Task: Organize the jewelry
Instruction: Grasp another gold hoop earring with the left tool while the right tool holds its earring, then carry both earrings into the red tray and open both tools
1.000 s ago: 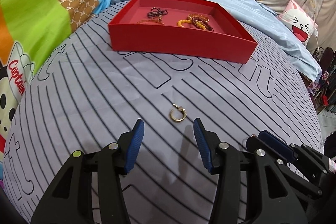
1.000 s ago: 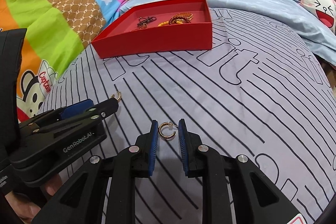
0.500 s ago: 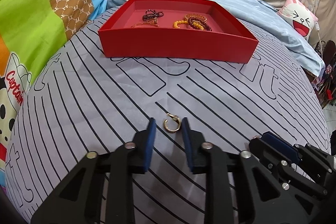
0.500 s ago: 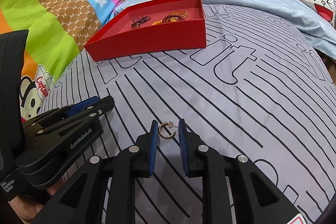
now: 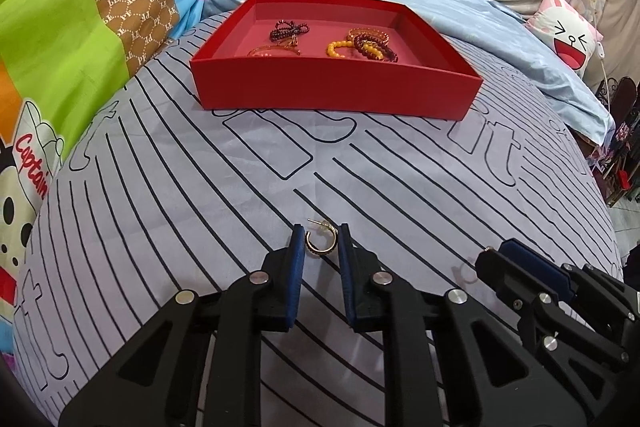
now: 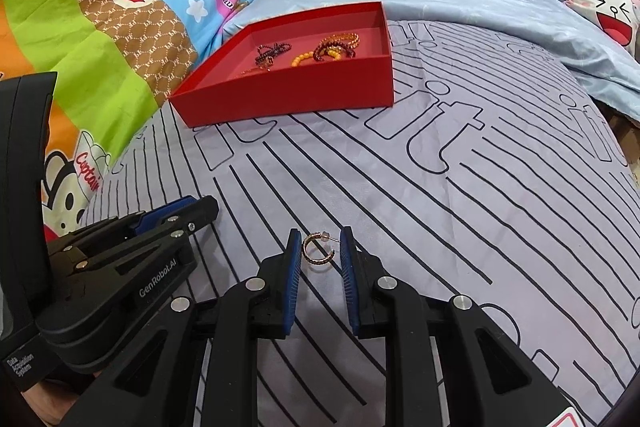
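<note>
Both grippers are doing the same thing here. The left gripper (image 5: 320, 245) has its blue pads narrowed down around a small gold hoop earring (image 5: 319, 242) lying on the striped bedsheet (image 5: 160, 207). The pads sit just beside the hoop on either side, but I can't say they're actually pinching it; there looks to be a sliver of gap. The right gripper (image 6: 320, 253) is in the same pose around its own gold hoop earring (image 6: 316, 250), jaws narrow, hoop between them with its post and clear backing poking up toward the right pad. Again, close but not clearly clamped.

Moving outward, both earrings lie flat on the sheet, well apart from the red box (image 5: 332, 95), which sits farther up the bed near the light blue pillow (image 5: 460, 7).

Progress-wise, the box already holds a dark purple bead bracelet (image 5: 289, 28), a yellow bead bracelet (image 5: 340, 49), a brown beaded bracelet (image 5: 374, 43) bunched with it, and something thin and orange-ish by the front wall that I can't make out. So the bracelets look sorted. What's left, as far as I can see, is just this earring pair: close down, lift, carry over the box wall, drop. Tiny thin hoops on soft fabric could easily slip or snag some sheet along with them.
</note>
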Action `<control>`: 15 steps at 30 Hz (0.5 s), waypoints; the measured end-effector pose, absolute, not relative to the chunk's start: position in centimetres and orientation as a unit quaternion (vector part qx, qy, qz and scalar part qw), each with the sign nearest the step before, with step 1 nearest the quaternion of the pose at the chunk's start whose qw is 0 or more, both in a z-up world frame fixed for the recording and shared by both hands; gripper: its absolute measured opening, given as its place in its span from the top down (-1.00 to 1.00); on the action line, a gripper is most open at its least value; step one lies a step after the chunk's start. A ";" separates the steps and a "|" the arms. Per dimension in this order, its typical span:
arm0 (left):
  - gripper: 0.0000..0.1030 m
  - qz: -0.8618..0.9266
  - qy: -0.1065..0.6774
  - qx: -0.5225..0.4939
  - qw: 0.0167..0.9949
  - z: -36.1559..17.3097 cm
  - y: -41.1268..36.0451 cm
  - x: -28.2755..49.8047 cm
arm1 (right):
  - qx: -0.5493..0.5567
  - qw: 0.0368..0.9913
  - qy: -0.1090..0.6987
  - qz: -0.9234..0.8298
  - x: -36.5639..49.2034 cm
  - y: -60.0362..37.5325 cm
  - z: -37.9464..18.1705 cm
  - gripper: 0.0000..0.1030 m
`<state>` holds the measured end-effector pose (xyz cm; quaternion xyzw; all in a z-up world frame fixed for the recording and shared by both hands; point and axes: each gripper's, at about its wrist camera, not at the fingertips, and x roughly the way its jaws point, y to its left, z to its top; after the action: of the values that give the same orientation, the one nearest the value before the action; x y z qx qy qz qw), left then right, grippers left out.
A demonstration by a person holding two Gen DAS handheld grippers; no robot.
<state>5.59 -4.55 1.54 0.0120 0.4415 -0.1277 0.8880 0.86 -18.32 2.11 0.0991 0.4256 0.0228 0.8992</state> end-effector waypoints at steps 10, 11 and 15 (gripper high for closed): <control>0.68 -0.127 0.441 0.019 0.888 3.6 -4.5 4.6 | 0.090 0.910 0.403 0.030 0.2 -17.6 4.4 0.64; 0.68 -0.126 0.440 0.019 0.889 3.9 -4.4 4.7 | 0.088 0.912 0.400 0.030 0.3 -17.6 4.7 0.64; 0.68 -0.126 0.433 0.019 0.892 5.0 -4.2 4.8 | 0.083 0.917 0.389 0.033 0.7 -17.5 5.8 0.64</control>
<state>4.79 -4.25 5.04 0.0193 0.4330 -0.1255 0.8924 0.73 -17.50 5.83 0.0833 0.3894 0.0327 0.9167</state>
